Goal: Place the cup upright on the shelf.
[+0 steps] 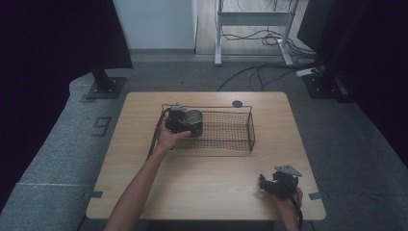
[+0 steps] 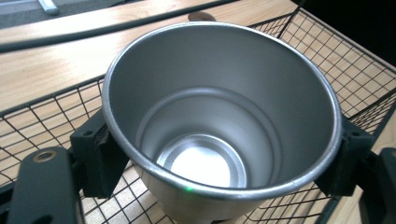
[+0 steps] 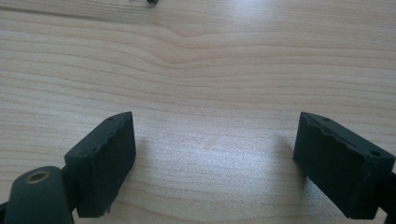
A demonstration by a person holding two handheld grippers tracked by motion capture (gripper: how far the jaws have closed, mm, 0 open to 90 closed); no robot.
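A silver metal cup (image 1: 194, 121) stands upright at the left end of a black wire basket (image 1: 235, 142). My left gripper (image 1: 185, 126) is shut on the cup, one jaw on each side of its wall. In the left gripper view the cup (image 2: 219, 126) is seen from above, empty, with its shiny bottom showing and the basket mesh (image 2: 355, 70) around it. My right gripper (image 1: 268, 185) rests low over the table near the front right corner, open. In the right gripper view its fingers (image 3: 102, 161) stand wide apart over bare wood with nothing between them.
The light wooden table (image 1: 211, 187) carries the basket at its middle back. A small dark round disc (image 1: 237, 103) lies behind the basket near the far edge. Beyond the table are desk legs and cables on the grey floor.
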